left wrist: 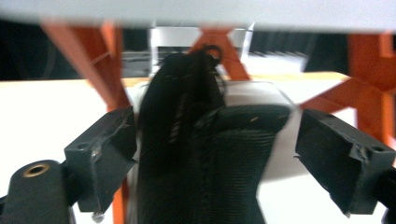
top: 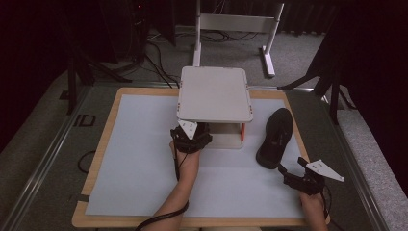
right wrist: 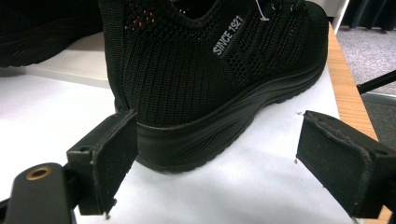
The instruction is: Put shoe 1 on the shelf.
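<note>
Under rack (top: 214,94): shoe (left wrist: 205,158) between spread left claw (left wrist: 215,154) | second shoe (right wrist: 210,79) before spread right claw (right wrist: 217,163)

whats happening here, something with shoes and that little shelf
A person works with two handheld grippers. The left gripper is at the low white rack, jaws open around a black shoe on its bottom shelf. The right gripper, also open, sits at the heel of a second black shoe on the white mat.
</note>
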Available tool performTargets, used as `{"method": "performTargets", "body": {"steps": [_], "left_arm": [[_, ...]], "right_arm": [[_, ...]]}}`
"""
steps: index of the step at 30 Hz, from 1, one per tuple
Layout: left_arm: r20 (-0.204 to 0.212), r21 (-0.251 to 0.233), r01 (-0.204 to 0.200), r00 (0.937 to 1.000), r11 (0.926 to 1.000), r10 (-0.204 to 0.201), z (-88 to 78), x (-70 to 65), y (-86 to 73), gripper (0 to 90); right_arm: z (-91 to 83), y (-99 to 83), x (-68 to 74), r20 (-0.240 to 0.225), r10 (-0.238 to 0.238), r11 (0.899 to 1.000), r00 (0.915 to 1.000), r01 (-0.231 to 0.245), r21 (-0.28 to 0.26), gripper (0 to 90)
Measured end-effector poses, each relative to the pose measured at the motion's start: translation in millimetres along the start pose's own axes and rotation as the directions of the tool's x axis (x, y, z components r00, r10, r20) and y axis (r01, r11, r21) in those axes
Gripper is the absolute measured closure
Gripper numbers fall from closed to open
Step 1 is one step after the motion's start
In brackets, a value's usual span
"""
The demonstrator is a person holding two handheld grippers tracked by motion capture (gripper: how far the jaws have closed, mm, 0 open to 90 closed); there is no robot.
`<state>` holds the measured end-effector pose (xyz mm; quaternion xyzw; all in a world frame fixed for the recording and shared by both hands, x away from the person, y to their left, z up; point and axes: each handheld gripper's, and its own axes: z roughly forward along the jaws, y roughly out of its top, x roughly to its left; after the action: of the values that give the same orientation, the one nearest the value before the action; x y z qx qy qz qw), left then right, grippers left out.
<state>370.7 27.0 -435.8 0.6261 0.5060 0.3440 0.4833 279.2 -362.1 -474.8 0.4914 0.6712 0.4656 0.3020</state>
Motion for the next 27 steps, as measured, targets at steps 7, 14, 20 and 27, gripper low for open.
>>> {"method": "performTargets", "body": {"steps": [7, 14, 20, 27], "left_arm": [[0.131, -0.002, -0.053, 0.9900, 0.9986, 0.053, -19.0, 16.7, 11.1, 1.5], [0.221, -0.008, -0.076, 0.9724, 0.9971, 0.076, -34.5, 36.8, 16.3, 1.6], [0.260, -0.025, -0.082, 0.9620, 0.9964, 0.085, -49.8, 55.7, 15.9, 1.7], [0.285, -0.056, -0.148, 0.9456, 0.9874, 0.158, -70.0, 84.8, 4.7, 1.7]], "right_arm": [[0.2, 0.3, 1.9, -0.001, -0.019, 1.000, 0.9998, 0.019, 0.003, 12.2], [-0.1, 0.6, 0.3, -0.012, -0.004, 1.000, 0.9999, 0.004, 0.006, 12.2], [0.0, 0.7, 0.0, -0.017, -0.004, 1.000, 0.9999, 0.004, 0.010, 12.2], [0.6, 1.2, -0.5, -0.026, -0.007, 1.000, 0.9996, 0.008, 0.018, 12.2]]}}
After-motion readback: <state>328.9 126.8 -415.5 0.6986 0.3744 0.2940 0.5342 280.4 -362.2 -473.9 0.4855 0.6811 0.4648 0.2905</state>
